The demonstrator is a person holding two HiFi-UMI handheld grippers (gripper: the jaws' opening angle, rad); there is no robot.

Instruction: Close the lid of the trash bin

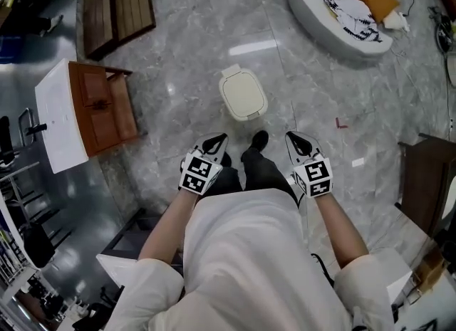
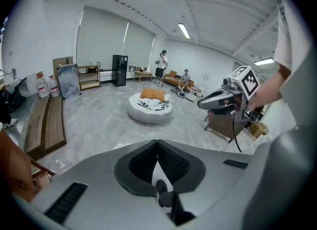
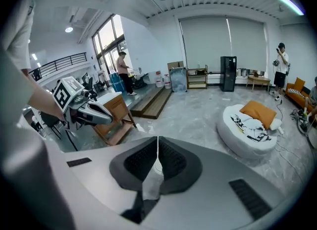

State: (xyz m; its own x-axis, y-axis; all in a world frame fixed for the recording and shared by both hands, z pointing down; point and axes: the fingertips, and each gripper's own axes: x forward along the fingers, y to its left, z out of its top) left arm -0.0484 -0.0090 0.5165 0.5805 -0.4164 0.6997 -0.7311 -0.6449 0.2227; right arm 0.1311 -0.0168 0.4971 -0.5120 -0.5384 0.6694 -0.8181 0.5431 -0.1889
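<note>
Nearest the head camera is the person's white shirt (image 1: 242,251), with a bare forearm reaching out from each side of it. Just ahead of the person's dark shoe (image 1: 259,139) stands the bin (image 1: 243,95), small and white, on the grey marble floor (image 1: 178,73). Its lid (image 1: 242,92) looks flat and seated on the body with no gap showing, so the closing seems to be done; as far as I can judge, nothing is left except perhaps a check that it sits fully down. The left gripper (image 1: 214,142) and right gripper (image 1: 298,139) are held side by side in front of the waist, the legs between them. Both slant forward and down toward the bin, marker cubes up. Both are well clear of it and touch nothing. Each gripper view shows its own ribbed pads pressed together at the tips with nothing pinched, only floor and a bit of the bin seen through the slot below. Further out, a wooden cabinet (image 1: 107,105) with a white top stands to the left, planks (image 1: 117,2) lie beyond it, and a round white cushion (image 1: 342,9) sits far right.
</note>
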